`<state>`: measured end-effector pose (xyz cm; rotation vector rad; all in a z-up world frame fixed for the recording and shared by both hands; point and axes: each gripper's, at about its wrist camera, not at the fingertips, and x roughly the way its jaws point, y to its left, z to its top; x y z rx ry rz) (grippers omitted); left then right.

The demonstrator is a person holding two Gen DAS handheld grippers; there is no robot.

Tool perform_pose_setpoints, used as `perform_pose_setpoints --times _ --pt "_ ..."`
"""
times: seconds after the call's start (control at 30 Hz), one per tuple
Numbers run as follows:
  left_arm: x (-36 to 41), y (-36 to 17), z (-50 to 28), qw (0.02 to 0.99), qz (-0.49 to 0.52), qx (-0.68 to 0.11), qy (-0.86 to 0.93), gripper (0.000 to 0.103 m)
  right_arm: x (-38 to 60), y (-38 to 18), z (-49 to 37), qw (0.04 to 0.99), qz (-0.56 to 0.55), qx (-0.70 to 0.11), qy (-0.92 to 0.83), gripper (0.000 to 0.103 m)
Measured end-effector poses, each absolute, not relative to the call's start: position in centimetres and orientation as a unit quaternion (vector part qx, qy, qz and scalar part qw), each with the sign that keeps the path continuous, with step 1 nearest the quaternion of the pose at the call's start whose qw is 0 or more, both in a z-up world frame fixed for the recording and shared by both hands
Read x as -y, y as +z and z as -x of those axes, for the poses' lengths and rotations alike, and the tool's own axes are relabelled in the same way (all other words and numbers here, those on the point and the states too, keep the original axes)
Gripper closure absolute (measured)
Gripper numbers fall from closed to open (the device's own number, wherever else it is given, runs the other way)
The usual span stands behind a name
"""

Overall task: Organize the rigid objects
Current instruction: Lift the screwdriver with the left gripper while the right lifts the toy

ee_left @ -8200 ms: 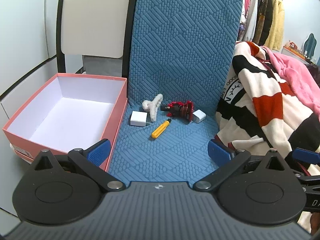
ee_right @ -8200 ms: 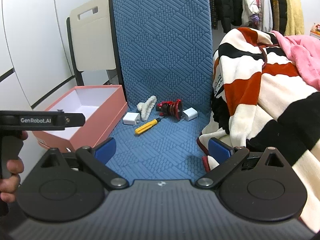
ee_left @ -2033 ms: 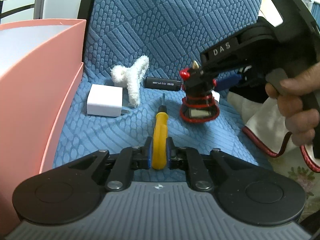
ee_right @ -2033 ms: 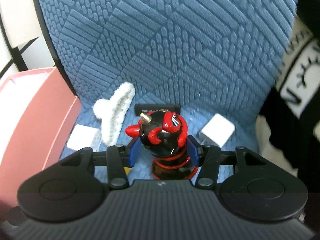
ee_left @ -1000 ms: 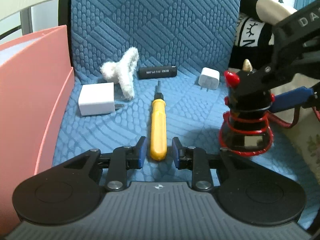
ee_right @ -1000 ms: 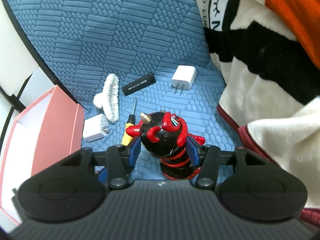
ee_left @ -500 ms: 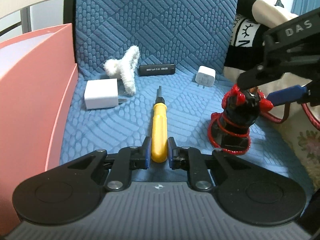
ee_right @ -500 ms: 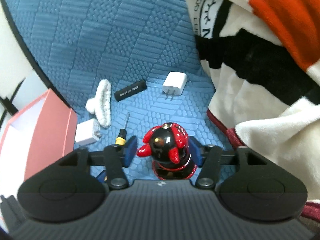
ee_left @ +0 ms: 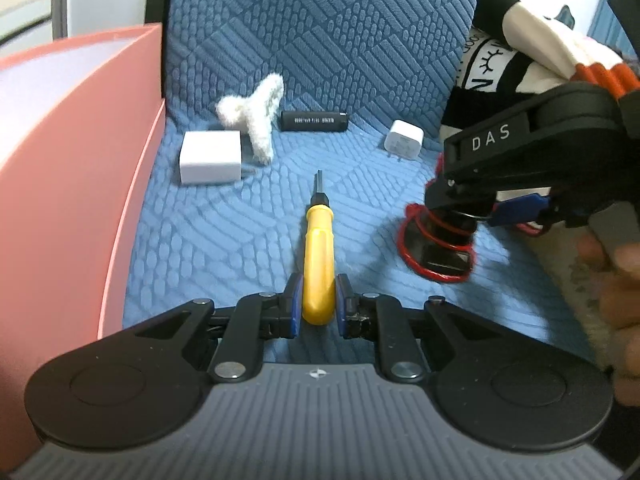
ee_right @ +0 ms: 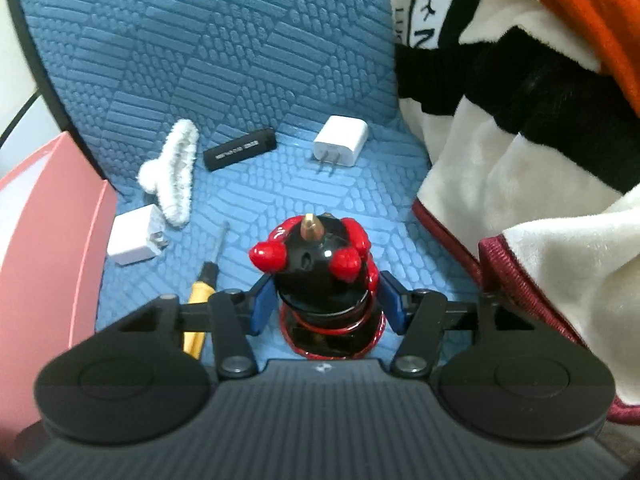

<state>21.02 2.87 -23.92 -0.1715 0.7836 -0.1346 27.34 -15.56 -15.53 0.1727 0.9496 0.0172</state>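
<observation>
Yellow screwdriver [ee_left: 319, 248] lies on blue seat cushion [ee_left: 224, 232], long axis pointing straight away from left gripper [ee_left: 316, 312]; jaws clenched on handle butt. Pink box [ee_left: 80, 184] lies left of screwdriver. Right gripper [ee_right: 326, 306], jaws closing around red-black figurine [ee_right: 320, 280], pads not touching, stands right of screwdriver.

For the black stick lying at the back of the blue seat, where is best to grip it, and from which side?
Grip the black stick at mid-length, across its narrow width, coming from above. It lies flat with its long side along the blue backrest, so a rear approach is probably blocked.
</observation>
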Motion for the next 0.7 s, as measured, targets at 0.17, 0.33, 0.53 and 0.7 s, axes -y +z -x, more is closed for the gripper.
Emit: perform_pose_setpoints --times 0.17,0.33,0.53,0.7 --pt "-3.4 -22.8 -19.3 0.912 0.102 -0.391 -0.065 0.083 15.2 -14.9 -25.9 0.891 -0.07 -0.448 0.014 0.045" --pt "-3.8 -22.1 -17.0 0.909 0.108 -0.399 -0.061 0.083 14.6 -14.2 -23.7 0.897 -0.064 -0.437 0.022 0.044" --pt "-4.0 -21.4 -13.9 0.903 0.12 -0.408 -0.059 0.083 12.9 -14.3 -19.7 0.901 -0.052 -0.429 0.033 0.044" --pt "-3.5 -21.0 -11.7 0.902 0.123 -0.411 -0.055 0.083 12.7 -14.5 -17.9 0.892 -0.06 -0.445 0.044 0.044"
